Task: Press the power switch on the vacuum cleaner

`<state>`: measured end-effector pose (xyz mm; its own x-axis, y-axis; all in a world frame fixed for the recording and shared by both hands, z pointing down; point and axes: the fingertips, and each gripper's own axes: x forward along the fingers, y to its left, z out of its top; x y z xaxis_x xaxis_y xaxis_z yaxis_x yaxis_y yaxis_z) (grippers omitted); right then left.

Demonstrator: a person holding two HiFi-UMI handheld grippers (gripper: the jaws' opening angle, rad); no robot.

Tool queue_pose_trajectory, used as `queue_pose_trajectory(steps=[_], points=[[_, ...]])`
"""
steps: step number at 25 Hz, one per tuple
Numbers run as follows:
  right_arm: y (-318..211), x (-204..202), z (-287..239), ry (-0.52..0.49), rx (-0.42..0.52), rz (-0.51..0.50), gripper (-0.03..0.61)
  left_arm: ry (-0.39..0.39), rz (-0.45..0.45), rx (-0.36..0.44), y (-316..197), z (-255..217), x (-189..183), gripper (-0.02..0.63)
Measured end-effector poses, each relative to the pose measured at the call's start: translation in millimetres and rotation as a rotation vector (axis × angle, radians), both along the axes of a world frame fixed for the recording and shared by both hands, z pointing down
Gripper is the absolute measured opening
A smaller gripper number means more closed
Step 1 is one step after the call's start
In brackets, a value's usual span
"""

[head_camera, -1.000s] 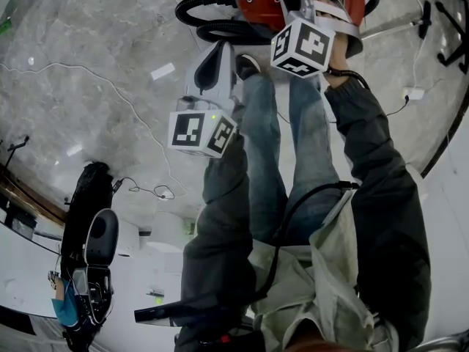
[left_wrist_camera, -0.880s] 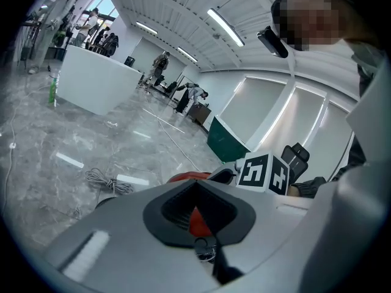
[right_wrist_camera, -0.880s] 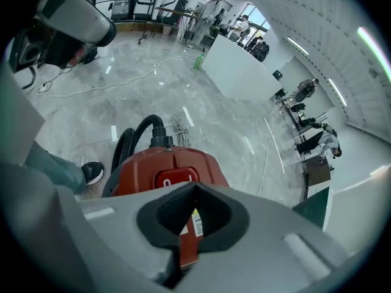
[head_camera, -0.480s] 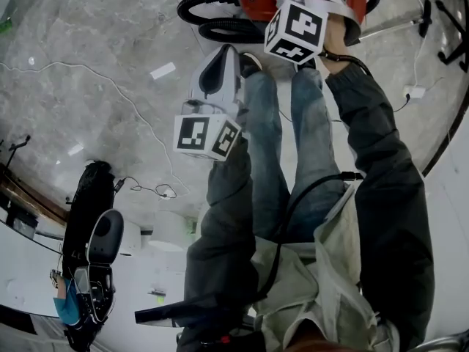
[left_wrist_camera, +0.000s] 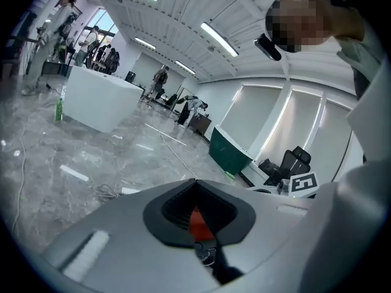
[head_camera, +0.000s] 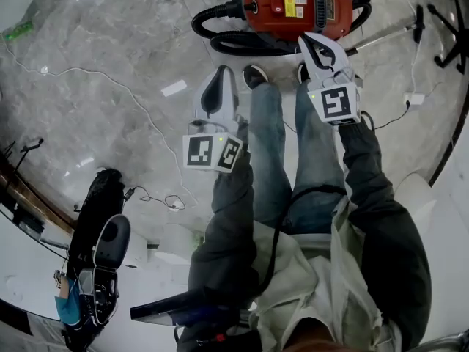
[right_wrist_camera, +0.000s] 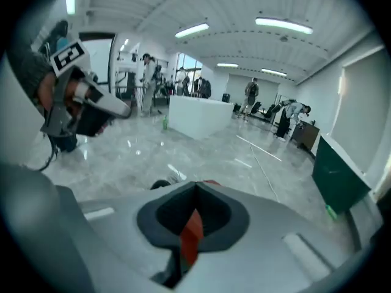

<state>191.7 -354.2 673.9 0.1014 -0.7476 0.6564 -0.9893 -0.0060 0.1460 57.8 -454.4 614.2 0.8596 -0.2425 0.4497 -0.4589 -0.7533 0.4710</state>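
The red vacuum cleaner (head_camera: 297, 6) lies on the grey marble floor at the top of the head view, with its black hose (head_camera: 223, 34) curling to its left. Small controls show on its top, too small to tell apart. My right gripper (head_camera: 314, 41) is shut and empty, its tips just short of the vacuum's near edge and not touching it. My left gripper (head_camera: 220, 75) is also shut and empty, held left of the person's legs and pointing away over the floor. In the gripper views both pairs of jaws (left_wrist_camera: 195, 180) (right_wrist_camera: 195, 183) meet at a seam.
The person's shoes (head_camera: 254, 73) stand just before the vacuum. A metal wand (head_camera: 388, 35) and a chair base (head_camera: 447, 20) lie to the right, with a white plug (head_camera: 412, 97) near them. White cables (head_camera: 110, 86) cross the floor on the left. A black device (head_camera: 99, 226) stands at lower left.
My right gripper has drawn back off the vacuum's top toward the person, so the whole vacuum shows. The left gripper has barely moved.
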Motion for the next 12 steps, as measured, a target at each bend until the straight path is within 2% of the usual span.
queue_pose_trajectory(steps=[2, 7, 12], points=[[5, -10, -25, -0.050, 0.059, -0.002, -0.003, 0.016, 0.012, 0.039, 7, -19, 4, 0.000], [31, -18, -91, -0.073, 0.137, -0.012, -0.003, 0.046, 0.031, 0.141, 32, -81, 7, 0.000], [100, -18, -167, -0.082, 0.208, -0.021, -0.003, 0.063, 0.000, 0.235, 96, -151, -5, 0.000]])
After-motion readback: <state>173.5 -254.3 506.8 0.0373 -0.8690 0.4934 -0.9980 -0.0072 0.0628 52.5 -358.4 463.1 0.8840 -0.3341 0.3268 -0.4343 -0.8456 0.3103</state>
